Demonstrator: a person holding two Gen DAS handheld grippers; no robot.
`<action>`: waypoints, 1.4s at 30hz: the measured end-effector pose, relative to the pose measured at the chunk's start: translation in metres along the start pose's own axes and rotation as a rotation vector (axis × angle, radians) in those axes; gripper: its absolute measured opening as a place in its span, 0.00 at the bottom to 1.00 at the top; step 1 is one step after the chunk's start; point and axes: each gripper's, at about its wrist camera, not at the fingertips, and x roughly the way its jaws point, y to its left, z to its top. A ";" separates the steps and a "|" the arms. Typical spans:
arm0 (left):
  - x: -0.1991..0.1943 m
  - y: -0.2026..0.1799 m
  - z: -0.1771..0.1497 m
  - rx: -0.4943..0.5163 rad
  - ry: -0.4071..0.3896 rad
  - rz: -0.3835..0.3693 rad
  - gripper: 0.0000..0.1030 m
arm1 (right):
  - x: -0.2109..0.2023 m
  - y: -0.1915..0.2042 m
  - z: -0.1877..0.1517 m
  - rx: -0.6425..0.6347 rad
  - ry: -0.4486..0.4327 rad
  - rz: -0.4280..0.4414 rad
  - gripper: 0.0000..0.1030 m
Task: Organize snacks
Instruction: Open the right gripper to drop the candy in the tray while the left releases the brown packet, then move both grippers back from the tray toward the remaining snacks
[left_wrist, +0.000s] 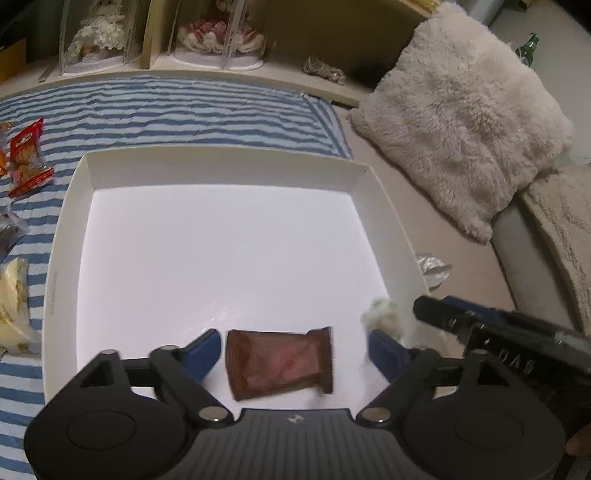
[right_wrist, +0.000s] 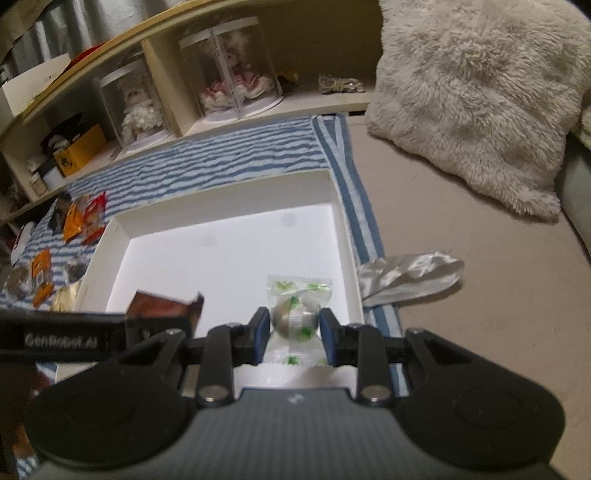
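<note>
A shallow white box (left_wrist: 221, 166) lies on the striped blanket. In the left wrist view a brown snack packet (left_wrist: 280, 363) sits in the box's near part, between the blue fingers (left_wrist: 205, 350) of my left gripper (left_wrist: 293, 350). The jaws stand wide, with a gap on each side of the packet. In the right wrist view my right gripper (right_wrist: 294, 332) is shut on a green-and-white wrapped candy (right_wrist: 295, 317), held over the near right corner of the box (right_wrist: 229, 203). The brown packet (right_wrist: 166, 306) shows to its left, partly hidden by the left gripper's body.
Several loose snacks (right_wrist: 81, 218) lie on the blue-striped blanket (left_wrist: 184, 110) left of the box. A crumpled silver wrapper (right_wrist: 410, 277) lies right of it. A fluffy cushion (left_wrist: 461, 122) stands at the back right, a shelf with dolls in clear cases (left_wrist: 218, 33) behind.
</note>
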 end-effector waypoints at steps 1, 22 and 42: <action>0.000 0.002 -0.001 0.003 0.009 0.006 0.91 | 0.002 -0.002 0.001 0.005 0.002 0.004 0.37; -0.038 0.026 -0.025 0.046 0.013 0.082 1.00 | -0.034 0.000 -0.023 -0.014 0.065 -0.078 0.99; -0.113 0.057 -0.037 0.061 -0.079 0.111 1.00 | -0.091 0.036 -0.031 0.000 0.031 -0.099 0.99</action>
